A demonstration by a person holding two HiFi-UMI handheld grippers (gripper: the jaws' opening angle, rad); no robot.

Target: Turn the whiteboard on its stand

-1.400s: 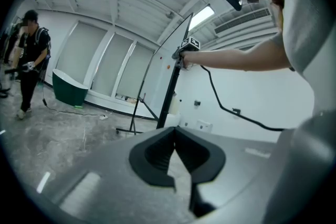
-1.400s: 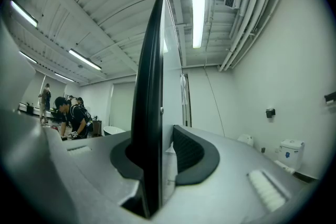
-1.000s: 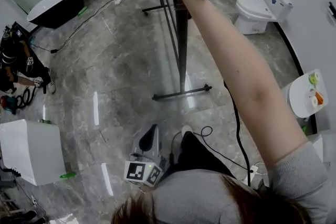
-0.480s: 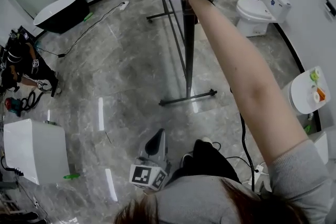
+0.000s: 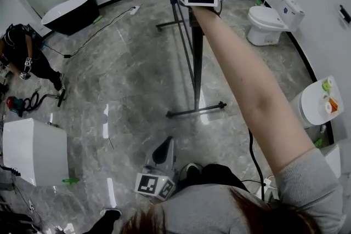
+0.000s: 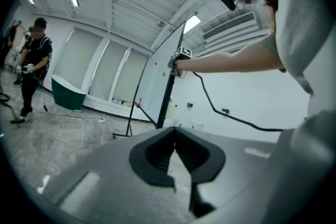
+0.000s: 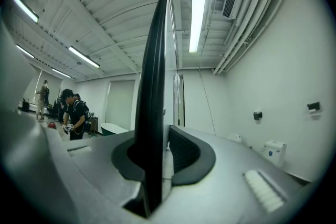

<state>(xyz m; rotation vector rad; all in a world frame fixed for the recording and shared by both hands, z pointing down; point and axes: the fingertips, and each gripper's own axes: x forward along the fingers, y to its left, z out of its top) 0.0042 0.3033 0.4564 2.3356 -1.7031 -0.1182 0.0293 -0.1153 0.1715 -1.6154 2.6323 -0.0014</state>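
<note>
The fingers [image 7: 185, 153] of the right gripper [image 7: 161, 139] are clamped on the thin dark edge of the whiteboard [image 7: 155, 81], which rises upright between them, held high at arm's length. The board hangs in a black metal stand [image 5: 196, 71] whose slim post meets a flat foot bar on the floor [image 5: 131, 79]. The left gripper [image 6: 175, 134] hangs low by the person's waist, its ribbed dark pads together with nothing between them. To the right a round white top [image 5: 310, 109] carries small green and orange items [image 5: 329, 93]; what the dark bathtub [image 5: 71, 11] holds cannot be seen. Compared with a second ago the grip sits at the same spot on the board, the left gripper has barely moved, and a second person [image 5: 24, 55] at the left edge shows more fully. The floor is glossy grey veined stone; two white toilets [image 5: 269, 19] shine like glazed ceramic, and a black cable [image 5: 250, 142] trails down from the raised arm.
</note>
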